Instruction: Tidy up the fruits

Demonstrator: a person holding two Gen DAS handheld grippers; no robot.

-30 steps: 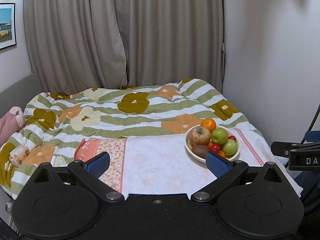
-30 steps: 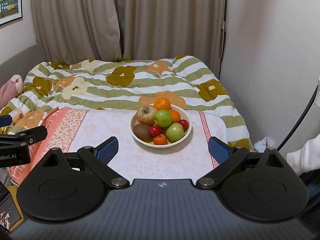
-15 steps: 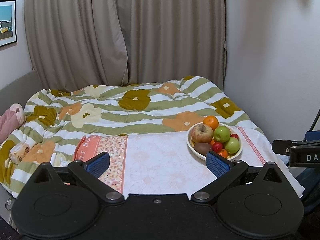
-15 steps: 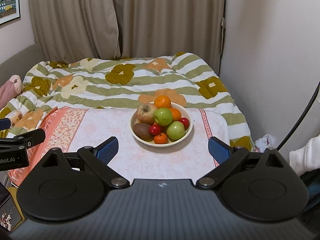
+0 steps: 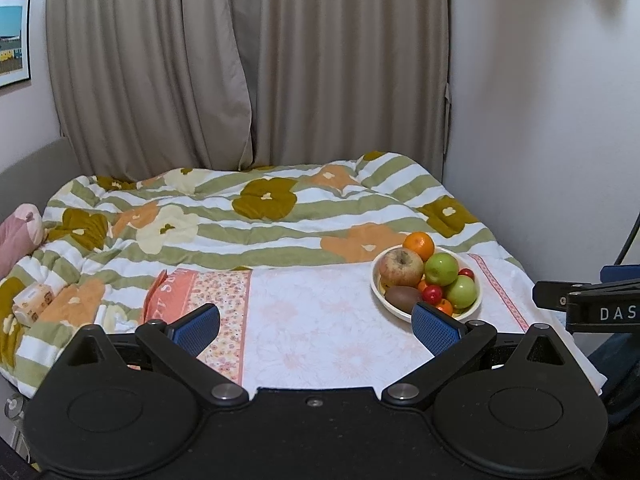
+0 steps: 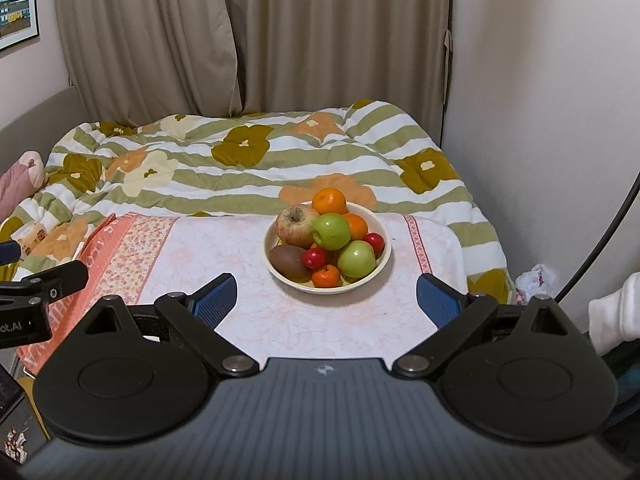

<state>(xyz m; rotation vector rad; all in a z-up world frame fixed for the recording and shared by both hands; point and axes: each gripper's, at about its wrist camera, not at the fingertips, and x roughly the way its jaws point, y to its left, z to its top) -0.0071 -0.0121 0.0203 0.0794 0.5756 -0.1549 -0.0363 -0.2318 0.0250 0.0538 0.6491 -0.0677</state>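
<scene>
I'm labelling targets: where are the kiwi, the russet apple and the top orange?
kiwi (image 6: 289, 261): right wrist view, middle of its brown skin.
russet apple (image 6: 295, 226): right wrist view, just below the stem.
top orange (image 6: 329, 201): right wrist view, centre.

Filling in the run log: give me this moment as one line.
stage: approach | left tongs: open, empty | right tongs: open, empty, facing bowl | fruit: all piled in bowl on pink cloth | contact: none

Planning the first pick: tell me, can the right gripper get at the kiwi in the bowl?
Probably yes: the right gripper is open and faces the bowl, and the kiwi lies uncovered at its near rim.
</scene>
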